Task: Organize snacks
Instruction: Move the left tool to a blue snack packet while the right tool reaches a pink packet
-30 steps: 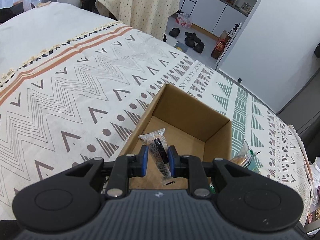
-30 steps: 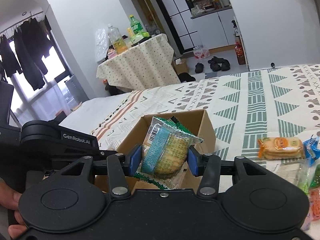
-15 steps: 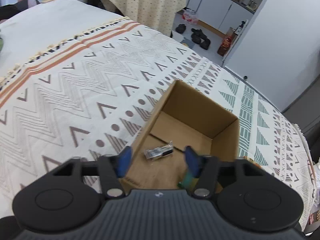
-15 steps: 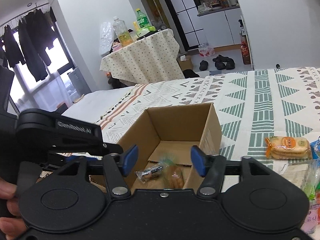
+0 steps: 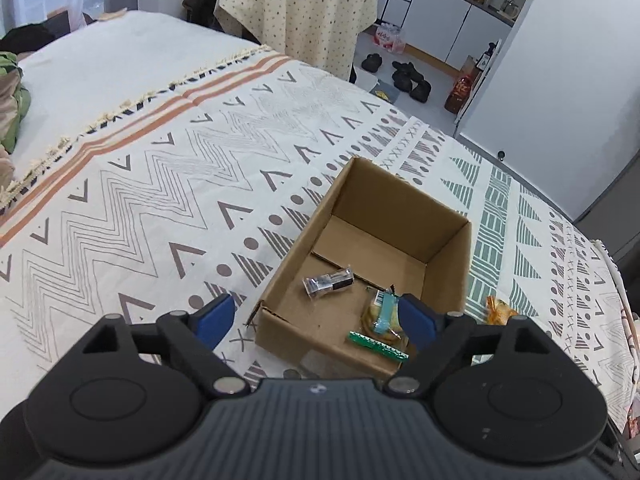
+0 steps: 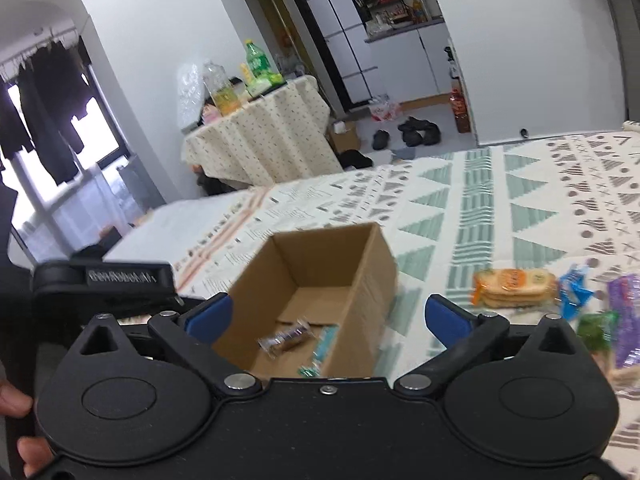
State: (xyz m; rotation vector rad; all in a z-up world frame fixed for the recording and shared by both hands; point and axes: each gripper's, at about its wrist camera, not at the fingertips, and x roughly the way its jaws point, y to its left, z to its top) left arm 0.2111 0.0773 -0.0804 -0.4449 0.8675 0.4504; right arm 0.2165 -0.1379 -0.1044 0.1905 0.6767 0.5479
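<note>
Both snacks dropped in box, jaws empty, more snacks waiting.
Left wrist: left gripper (image 5: 316, 316) jaws just opened wide, nothing between; dark bar (image 5: 329, 281) and green cracker pack (image 5: 382, 322) lie in cardboard box (image 5: 448, 276) on bed (image 5: 140, 184).
Right wrist: right gripper (image 6: 326, 314) jaws just opened fully, empty; next, best lift clear of the rim, swing to orange biscuit pack (image 6: 514, 286) beside box, pinch midway.
</note>
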